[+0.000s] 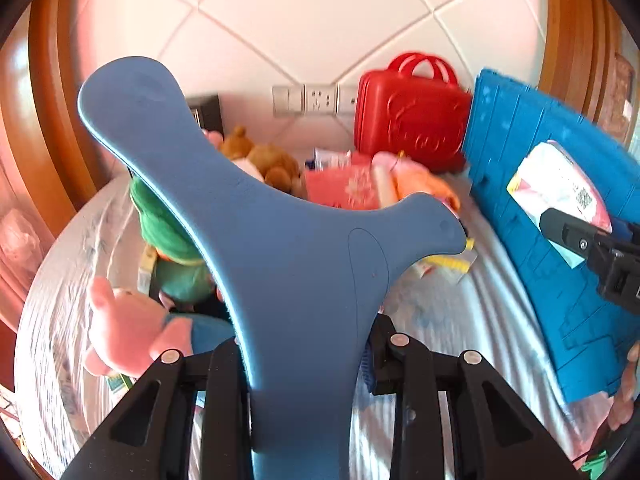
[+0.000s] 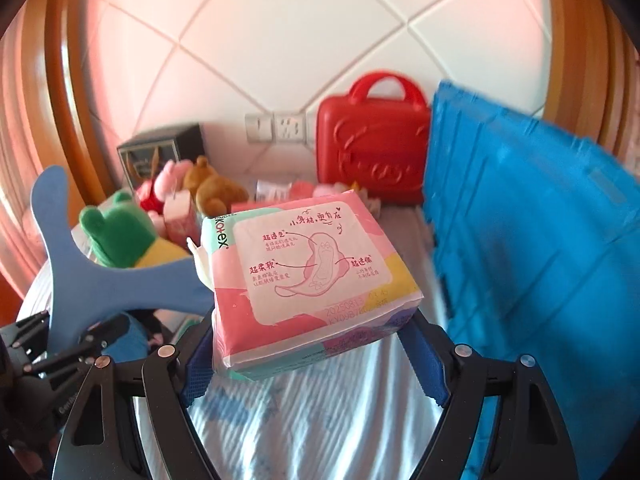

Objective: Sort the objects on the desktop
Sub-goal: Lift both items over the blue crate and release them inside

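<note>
Blue, smooth and three-armed, the plastic boomerang-shaped toy (image 1: pixel 280 248) is clamped by its stem in the left gripper (image 1: pixel 304 364) above the desk, while the right gripper (image 2: pixel 308 344) clasps the pink soft-wrapped pad packet (image 2: pixel 308 276). Judging by the blue ribbed plastic crate (image 2: pixel 532 240) just beside it, carry the packet level over the crate's rim before releasing.

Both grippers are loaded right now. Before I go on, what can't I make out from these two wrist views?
- Left wrist: the blue Y-shaped piece in the left gripper hides the table's middle and most of the green plush.
- Right wrist: the pink pad pack in the right gripper covers the items behind it.
- Both views: the inside of the blue crate cannot be seen; only its outer wall shows, blurred.
- Red case: contents hidden, lid shut.
</note>
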{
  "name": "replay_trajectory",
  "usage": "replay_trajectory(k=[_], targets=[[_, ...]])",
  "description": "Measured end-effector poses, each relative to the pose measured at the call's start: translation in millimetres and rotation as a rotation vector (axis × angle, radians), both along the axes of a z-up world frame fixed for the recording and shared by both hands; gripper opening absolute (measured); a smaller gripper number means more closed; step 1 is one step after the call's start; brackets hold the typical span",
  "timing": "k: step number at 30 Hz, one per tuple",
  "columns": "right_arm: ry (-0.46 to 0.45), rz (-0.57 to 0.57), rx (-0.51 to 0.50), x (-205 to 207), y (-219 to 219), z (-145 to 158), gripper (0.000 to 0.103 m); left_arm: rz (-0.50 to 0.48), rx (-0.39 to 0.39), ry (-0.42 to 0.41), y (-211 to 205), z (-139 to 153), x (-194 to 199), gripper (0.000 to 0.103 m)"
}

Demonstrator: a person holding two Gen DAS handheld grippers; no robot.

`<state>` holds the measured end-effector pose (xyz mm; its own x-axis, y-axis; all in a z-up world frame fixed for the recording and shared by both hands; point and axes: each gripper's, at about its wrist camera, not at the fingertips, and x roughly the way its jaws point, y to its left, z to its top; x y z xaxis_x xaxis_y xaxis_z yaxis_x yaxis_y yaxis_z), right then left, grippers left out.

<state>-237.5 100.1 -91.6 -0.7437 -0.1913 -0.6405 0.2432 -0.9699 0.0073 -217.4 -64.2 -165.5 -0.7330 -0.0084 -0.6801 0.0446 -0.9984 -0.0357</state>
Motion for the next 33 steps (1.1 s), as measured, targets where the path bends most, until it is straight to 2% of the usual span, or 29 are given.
replay_trajectory(k=[5, 12, 19, 24, 32, 33], targets=[[0.085, -0.05, -0.003, 22, 8, 36, 0.082, -0.031, 0.014, 0.099, 9, 40, 13, 0.029], [0.248, -0.149, -0.023, 71, 36, 86, 0.082, -0.104, 0.046, 0.21, 39, 80, 23, 0.029], [0.35, -0.263, -0.031, 115, 78, 123, 0.082, -0.223, 0.078, 0.236, 92, 110, 22, 0.029], [0.394, -0.35, -0.006, 137, 129, 151, 0.082, -0.298, 0.092, 0.241, 145, 133, 17, 0.029], [0.405, -0.425, 0.058, 112, 222, 200, 0.082, -0.393, 0.095, 0.208, 244, 182, -8, 0.029], [0.407, -0.483, 0.082, 109, 233, 202, 0.082, -0.4, 0.1, 0.196, 255, 187, -13, 0.029]])
